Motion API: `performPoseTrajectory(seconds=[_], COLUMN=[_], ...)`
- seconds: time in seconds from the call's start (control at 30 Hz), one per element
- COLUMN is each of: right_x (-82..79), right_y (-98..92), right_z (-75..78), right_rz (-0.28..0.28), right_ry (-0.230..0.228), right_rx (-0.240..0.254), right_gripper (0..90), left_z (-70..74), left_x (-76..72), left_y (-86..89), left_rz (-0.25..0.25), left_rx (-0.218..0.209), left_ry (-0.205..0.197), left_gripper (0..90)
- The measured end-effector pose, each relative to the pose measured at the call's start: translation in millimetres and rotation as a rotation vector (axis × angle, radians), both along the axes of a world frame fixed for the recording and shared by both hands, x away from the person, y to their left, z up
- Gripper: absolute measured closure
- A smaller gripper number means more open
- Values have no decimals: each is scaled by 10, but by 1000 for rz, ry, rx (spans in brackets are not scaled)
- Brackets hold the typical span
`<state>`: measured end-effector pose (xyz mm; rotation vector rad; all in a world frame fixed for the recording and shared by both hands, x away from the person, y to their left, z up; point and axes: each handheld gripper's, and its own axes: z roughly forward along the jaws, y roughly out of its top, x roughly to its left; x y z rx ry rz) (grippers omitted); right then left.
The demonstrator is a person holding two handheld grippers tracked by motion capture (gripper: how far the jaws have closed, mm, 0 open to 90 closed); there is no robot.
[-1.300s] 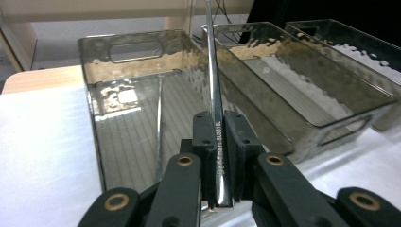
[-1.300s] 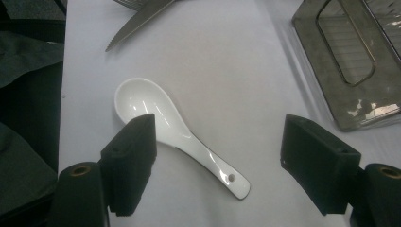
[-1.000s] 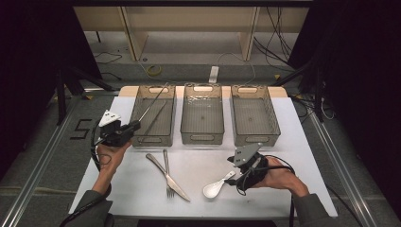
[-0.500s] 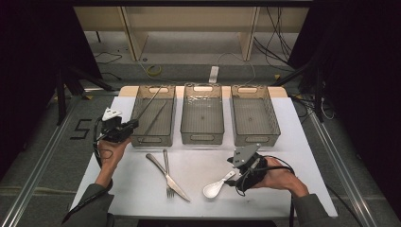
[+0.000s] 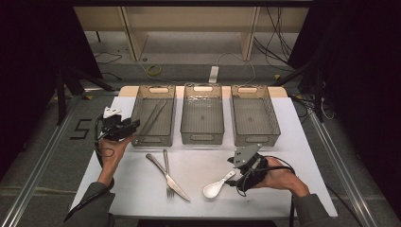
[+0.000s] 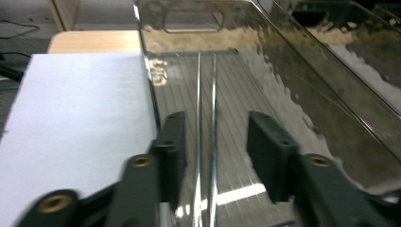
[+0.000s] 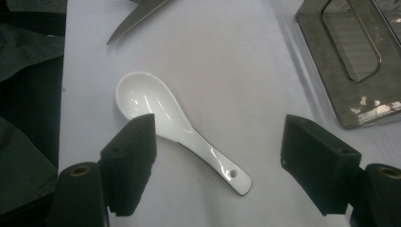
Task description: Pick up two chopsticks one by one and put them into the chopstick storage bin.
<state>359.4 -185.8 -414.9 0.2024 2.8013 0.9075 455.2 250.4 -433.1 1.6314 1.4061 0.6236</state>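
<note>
Lighting's pretty uneven here: my white table is lit bright from above while the room around goes near black. Glare streaks the clear bin, and my own jaws look soft and blurry up close.

Two thin metal chopsticks lying lengthwise in the left bin, white ceramic spoon flat near the table's front edge

Lower centre: crossed knife and fork blocked passage; bare table at right apparently lay free below three bins.
</note>
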Motion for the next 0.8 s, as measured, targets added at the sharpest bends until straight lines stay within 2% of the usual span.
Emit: performPoseTrajectory(seconds=[0.07,0.17,0.27,0.4,0.53,0.8], right_x=[4,8,22,52,83,163], right_y=[-3,-10,-19,-21,12,129], right_z=[1,3,3,-10,-47,-166], right_rz=[-2,-2,2,10,34,57], right_ry=[-1,2,9,14,26,46], right_rx=[0,0,0,-37,-65,-113], right_gripper=[284,284,284,284,284,291], left_z=[18,52,112,170,217,290], left_x=[-9,-41,-116,-222,-337,-612], left_y=[13,29,18,-29,-145,-307], left_rz=[10,-5,-44,-111,-170,-250], left_rx=[-27,-68,-112,-153,-140,-126], left_ry=[-12,-25,-46,-65,-86,-120], left_gripper=[467,386,332,277,243,195])
